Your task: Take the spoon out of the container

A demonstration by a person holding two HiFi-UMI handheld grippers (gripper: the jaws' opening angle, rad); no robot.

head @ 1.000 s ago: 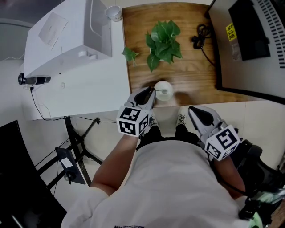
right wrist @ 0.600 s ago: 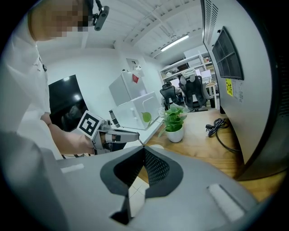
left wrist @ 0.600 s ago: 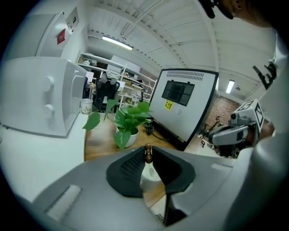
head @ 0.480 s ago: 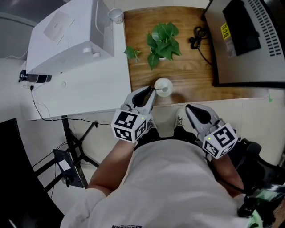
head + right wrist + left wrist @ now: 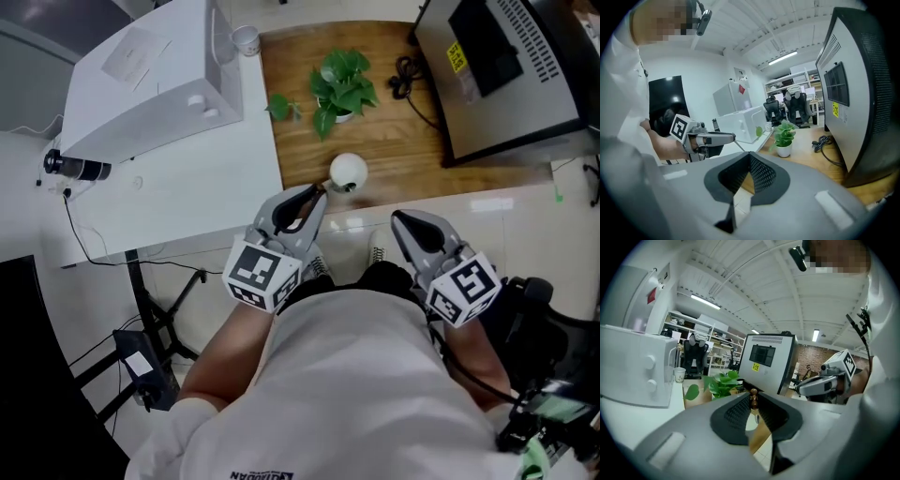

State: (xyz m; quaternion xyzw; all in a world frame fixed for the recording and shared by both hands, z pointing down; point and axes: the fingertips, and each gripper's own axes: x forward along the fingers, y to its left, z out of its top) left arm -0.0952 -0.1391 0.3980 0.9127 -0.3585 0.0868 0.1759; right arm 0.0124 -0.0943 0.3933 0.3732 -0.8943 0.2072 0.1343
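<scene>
The white round container [image 5: 348, 171] stands near the front edge of the wooden table [image 5: 412, 150]. My left gripper [image 5: 319, 190] points at it from just in front, to its left. Its jaws are shut on the spoon [image 5: 753, 398]. The spoon's brown beaded handle end sticks up between the pads in the left gripper view. In the right gripper view the spoon [image 5: 738, 145] shows as a thin shaft running out from the left gripper's tip [image 5: 731, 137]. My right gripper [image 5: 403, 220] hangs over the floor in front of the table, shut on nothing.
A potted green plant [image 5: 339, 82] stands behind the container, with a black cable [image 5: 405, 80] to its right and a large dark machine [image 5: 506, 66] beyond that. A white box appliance [image 5: 150, 75] and a paper cup [image 5: 246, 37] sit on the white table [image 5: 187, 187] at left.
The left gripper has drawn back a little from the container toward the person, still closed on the spoon. The head view has shifted. The right gripper has barely moved.
</scene>
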